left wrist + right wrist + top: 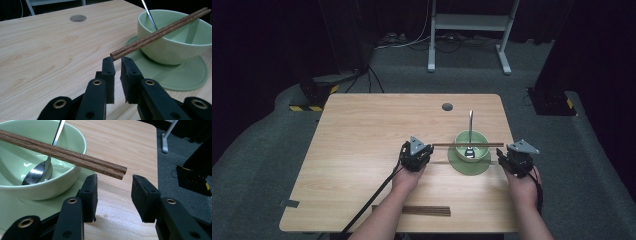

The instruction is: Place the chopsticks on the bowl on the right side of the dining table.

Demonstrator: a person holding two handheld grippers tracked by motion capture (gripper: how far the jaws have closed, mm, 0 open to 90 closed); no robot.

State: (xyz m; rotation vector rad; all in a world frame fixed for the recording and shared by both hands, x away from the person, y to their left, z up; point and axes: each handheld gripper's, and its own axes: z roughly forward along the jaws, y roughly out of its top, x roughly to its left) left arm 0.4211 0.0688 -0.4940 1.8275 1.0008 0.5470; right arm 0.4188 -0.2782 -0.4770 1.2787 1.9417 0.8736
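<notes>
Two claws flanked the bowl. My left claw point(117, 59) was closed to a narrow slit just under the near tips of the chopsticks point(160, 32) — not gripping them. My right claw point(114, 180) stood open below their far end. The pair lay bridged across the green bowl point(471, 140), probably set there to rest — a spoon point(40, 171) leaned inside, and a matching saucer point(190, 75) sat beneath on the surface point(362, 150).

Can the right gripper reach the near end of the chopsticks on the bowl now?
Probably yes: the right gripper stands open just below the chopsticks' free end, past the bowl rim, and nothing lies between.
</notes>
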